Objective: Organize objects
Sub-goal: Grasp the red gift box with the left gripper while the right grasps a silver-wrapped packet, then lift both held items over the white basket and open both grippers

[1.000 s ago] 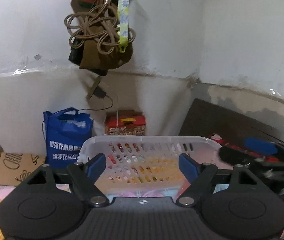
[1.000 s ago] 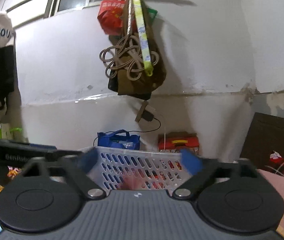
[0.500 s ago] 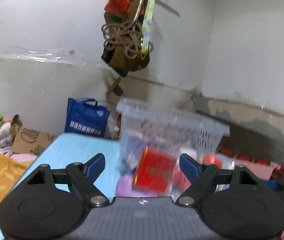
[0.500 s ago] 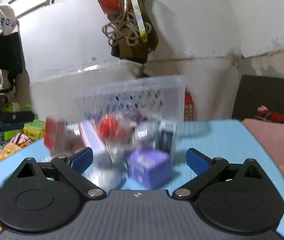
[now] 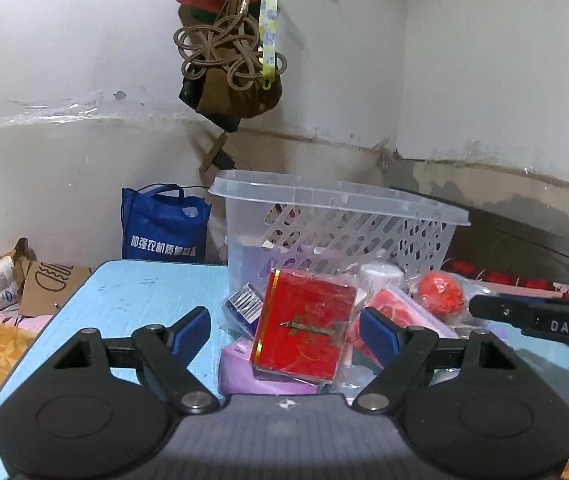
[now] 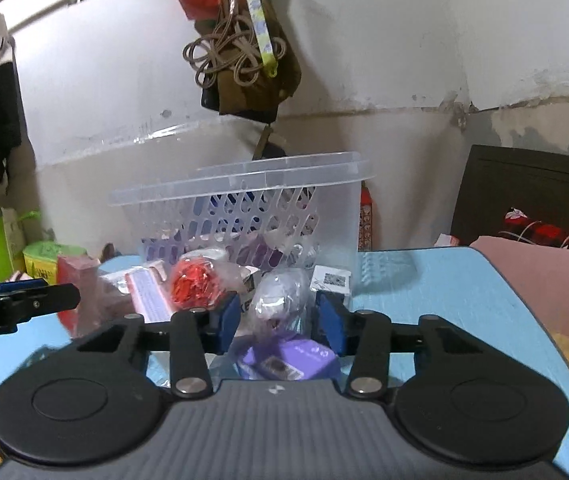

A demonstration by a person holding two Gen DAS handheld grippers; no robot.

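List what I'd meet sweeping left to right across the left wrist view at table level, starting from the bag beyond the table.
Blue bag → barcoded dark box → red box → white cylinder → red ball → right gripper's finger.

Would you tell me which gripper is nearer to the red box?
Left. The left gripper brackets the red box; the right gripper sits across the pile, around a plastic-wrapped item.

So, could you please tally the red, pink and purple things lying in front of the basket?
Red: 2, box, ball.
Pink: 1, flat box.
Purple: 3, pale box under the red one, darker box, bagged lump.
Total: 6.
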